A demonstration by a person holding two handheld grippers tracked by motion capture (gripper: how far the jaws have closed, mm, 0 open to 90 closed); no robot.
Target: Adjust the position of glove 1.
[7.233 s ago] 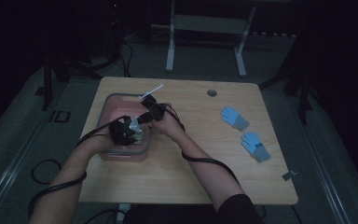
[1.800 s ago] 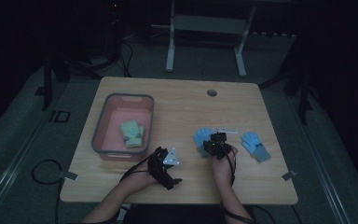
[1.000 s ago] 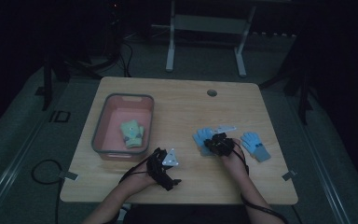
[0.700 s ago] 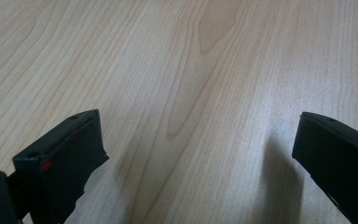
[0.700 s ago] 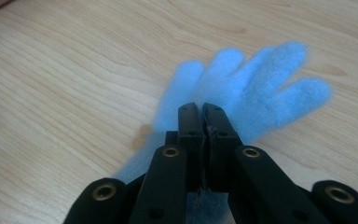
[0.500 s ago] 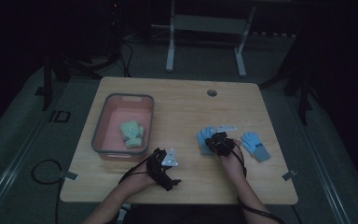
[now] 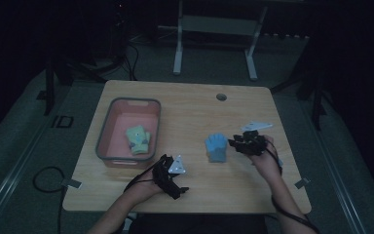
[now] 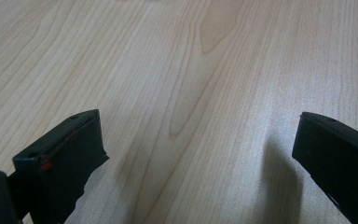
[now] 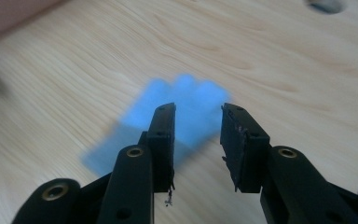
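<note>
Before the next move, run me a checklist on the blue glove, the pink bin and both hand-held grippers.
1. Blue glove lying flat on the table, free of any grip: ok.
2. Right hand-held gripper let go: ok; its jaws have just been opening, nothing pinched between them, the glove lying below and beyond them.
3. Left hand-held gripper empty: ok; jaws wide apart over bare wood.
4. Pink bin has room: ok; one green glove inside.
5. Second blue glove near the right hand: cannot tell; the hand covers that spot.
</note>
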